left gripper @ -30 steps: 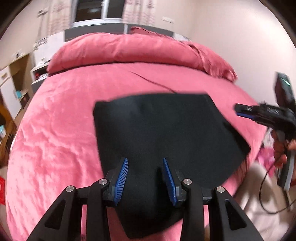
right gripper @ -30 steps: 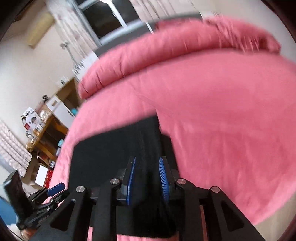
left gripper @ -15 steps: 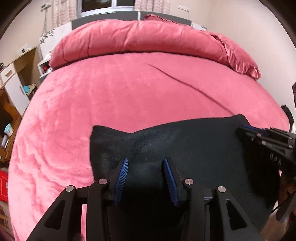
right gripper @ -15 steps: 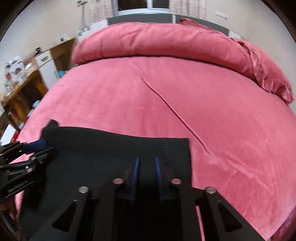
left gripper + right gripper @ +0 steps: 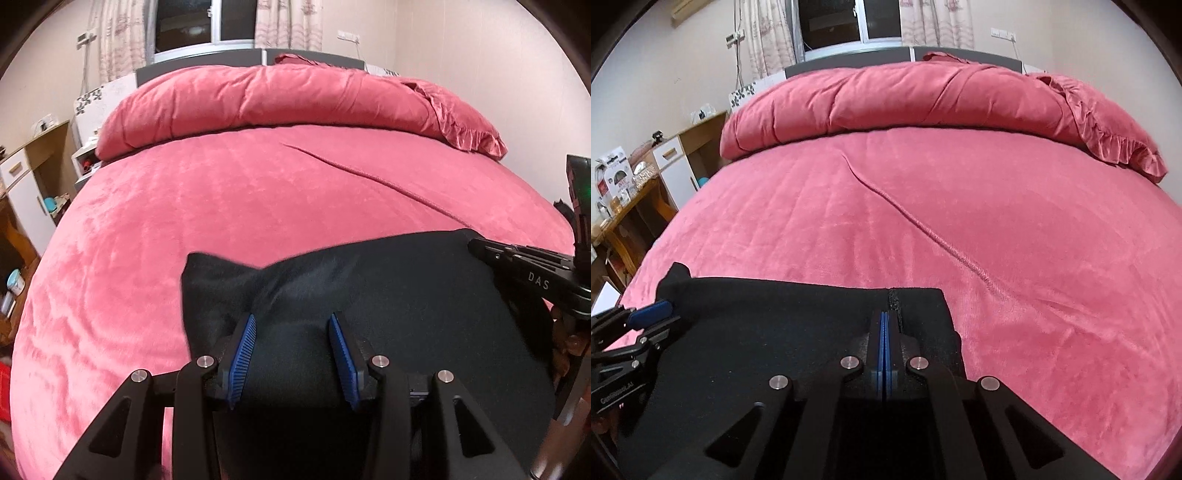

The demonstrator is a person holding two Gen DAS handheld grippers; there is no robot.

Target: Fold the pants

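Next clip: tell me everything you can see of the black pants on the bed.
The pants are plain black, of soft matte cloth, folded into a flat, broad panel at the near edge of the pink bed. One far corner pokes up in a small peak; a seam shows at the far edge in the right wrist view. The right tool is shut at that seam, seemingly pinching the cloth. The left tool has been opening, its pads astride a raised fold without pressing it.

Pink bed (image 5: 258,206) below dark curtained window (image 5: 184,22), beige walls (image 5: 461,44).
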